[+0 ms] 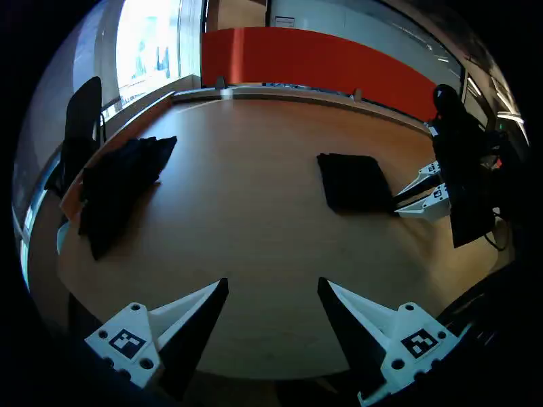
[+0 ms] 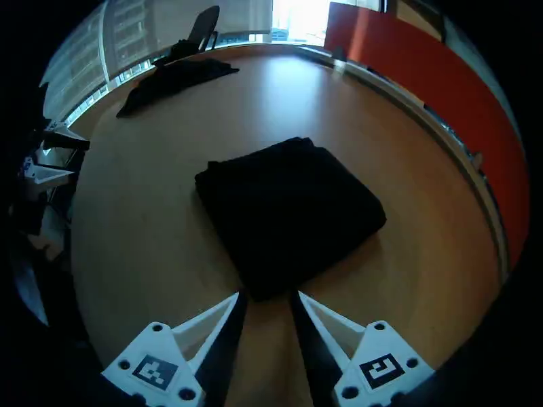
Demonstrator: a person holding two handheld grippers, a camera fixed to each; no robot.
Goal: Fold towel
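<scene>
Towel (image 2: pixel 288 210) – black, folded into a compact rectangle – lies flat on the wooden table (image 2: pixel 136 224), toward the side of the table with the red panel (image 2: pixel 441 74) behind it. The right gripper (image 2: pixel 268 298) hovers low at the towel's near corner, fingers parted with bare wood between them, gripping nothing; the corner sits just ahead of the tips. In the left gripper view the same towel (image 1: pixel 353 180) rests right of centre, with the right gripper (image 1: pixel 417 197) just beside its right edge. The left gripper (image 1: pixel 271 288) is spread wide over bare table (image 1: pixel 258 224), well apart from the towel and empty; in the right gripper view it (image 2: pixel 58 159) shows at the table's left edge. A rumpled dark cloth (image 1: pixel 122 183) lies at the far left of the table, near a chair (image 1: pixel 81 115) – well apart from the towel.
</scene>
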